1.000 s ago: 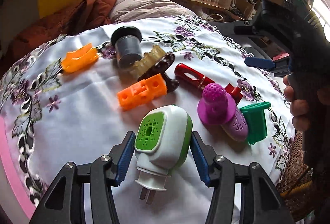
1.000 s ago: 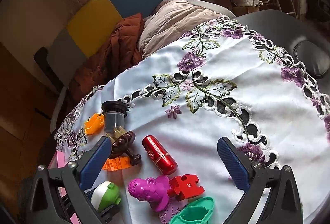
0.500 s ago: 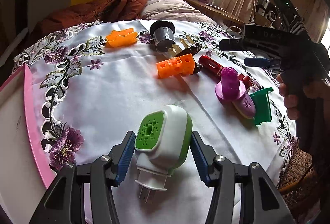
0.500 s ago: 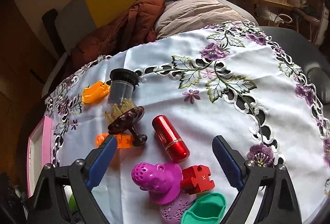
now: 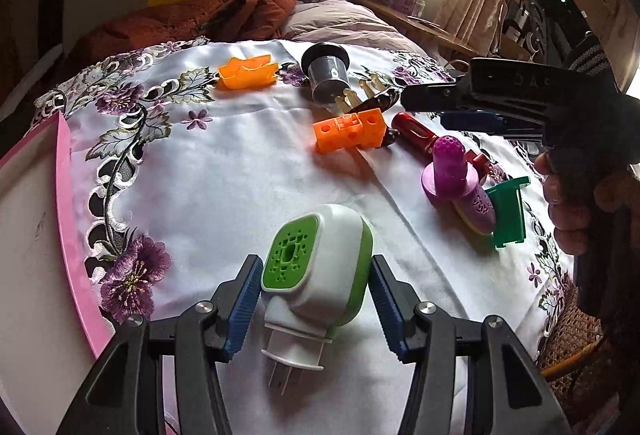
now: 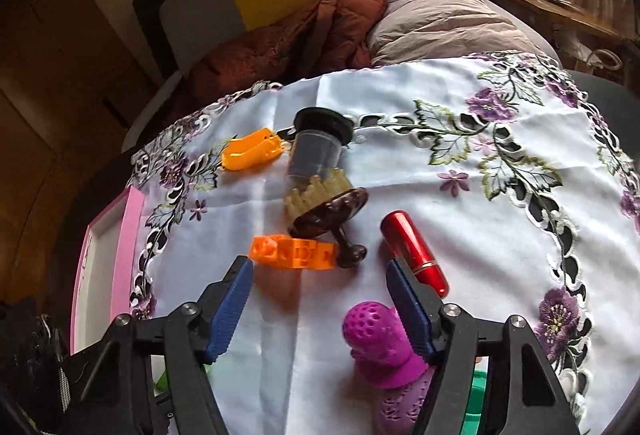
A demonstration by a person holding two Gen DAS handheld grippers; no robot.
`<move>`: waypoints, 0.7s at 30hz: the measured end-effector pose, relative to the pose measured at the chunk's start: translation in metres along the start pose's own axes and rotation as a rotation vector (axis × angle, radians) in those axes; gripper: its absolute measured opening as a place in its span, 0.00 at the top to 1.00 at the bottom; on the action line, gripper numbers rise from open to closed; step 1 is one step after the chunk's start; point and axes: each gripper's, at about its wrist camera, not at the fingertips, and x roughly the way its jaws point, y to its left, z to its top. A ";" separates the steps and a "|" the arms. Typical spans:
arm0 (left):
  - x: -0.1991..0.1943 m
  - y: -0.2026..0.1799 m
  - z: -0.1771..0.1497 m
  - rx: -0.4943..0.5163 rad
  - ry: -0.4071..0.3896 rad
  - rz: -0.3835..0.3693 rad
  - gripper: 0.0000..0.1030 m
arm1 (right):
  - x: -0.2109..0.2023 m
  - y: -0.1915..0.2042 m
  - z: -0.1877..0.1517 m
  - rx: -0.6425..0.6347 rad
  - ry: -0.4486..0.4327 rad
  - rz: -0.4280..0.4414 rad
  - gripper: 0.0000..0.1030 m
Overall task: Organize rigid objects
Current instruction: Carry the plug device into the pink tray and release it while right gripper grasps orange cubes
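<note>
Green-white plug-in unit (image 5: 320, 267) clamped between left jaws.

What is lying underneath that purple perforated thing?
The purple perforated piece stands on a second purple piece, lying flat on the tablecloth. Beside it sits a green plastic part. Anything beneath them is covered.

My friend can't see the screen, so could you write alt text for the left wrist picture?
The left claw grips a white-and-green plug-in device above a floral tablecloth. Beyond lie an orange block, a purple toy and a dark cup; the right claw reaches in from the right.
</note>
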 end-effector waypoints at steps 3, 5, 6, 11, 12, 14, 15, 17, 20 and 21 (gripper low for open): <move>-0.004 0.002 -0.003 -0.006 0.000 -0.003 0.47 | 0.014 0.014 0.001 -0.036 0.044 -0.004 0.32; -0.007 0.003 -0.005 -0.010 0.001 -0.007 0.47 | 0.024 0.022 0.003 -0.048 0.068 -0.006 0.31; -0.009 0.004 -0.006 -0.012 0.000 -0.010 0.47 | 0.029 0.026 0.004 -0.052 0.076 0.000 0.31; -0.020 0.006 -0.013 -0.016 -0.004 -0.028 0.47 | 0.049 0.043 0.009 -0.081 0.092 -0.013 0.27; -0.022 0.006 -0.014 -0.018 -0.007 -0.031 0.47 | 0.049 0.046 0.008 -0.093 0.095 -0.010 0.27; -0.029 0.007 -0.016 -0.021 -0.014 -0.041 0.47 | 0.048 0.050 0.008 -0.098 0.130 0.059 0.28; -0.032 0.008 -0.017 -0.024 -0.019 -0.046 0.47 | 0.046 0.053 0.005 -0.104 0.155 0.111 0.28; -0.039 0.009 -0.018 -0.028 -0.029 -0.057 0.47 | 0.043 0.064 -0.005 -0.145 0.199 0.163 0.28; -0.048 0.010 -0.020 -0.037 -0.041 -0.071 0.47 | 0.037 0.073 -0.016 -0.197 0.211 0.144 0.28; -0.051 0.011 -0.021 -0.039 -0.045 -0.074 0.47 | 0.036 0.074 -0.017 -0.204 0.206 0.131 0.28</move>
